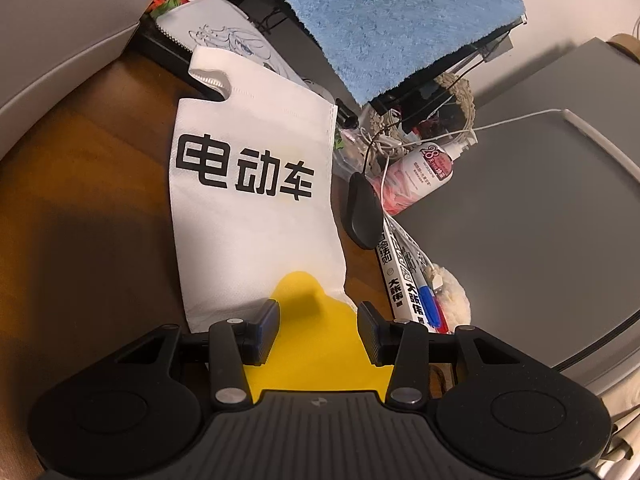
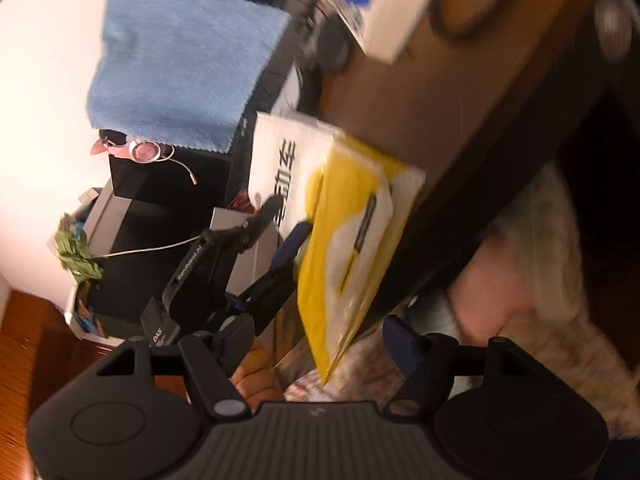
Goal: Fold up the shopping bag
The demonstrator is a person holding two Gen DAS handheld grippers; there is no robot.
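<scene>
Shopping bag (image 1: 252,200) is lying flat on the wooden table (image 1: 100,200), stretching away ahead of the left gripper (image 1: 318,330): white face with black characters is showing, handle cutout at the far end, yellow near end sitting right between the left jaws. Left jaws are spread, pads either side of the yellow part, not clamping anything as far as I can tell. Right gripper (image 2: 320,346) is sitting off the table edge, jaws wide apart, empty; the bag's yellow end is overhanging the edge just ahead of them, view motion-blurred. Judging progress: the bag looks narrow, maybe already folded lengthwise, but can't confirm; end-to-end folds look still outstanding. Mouse (image 1: 362,212) and books (image 1: 404,280) are lying just right of the bag.
</scene>
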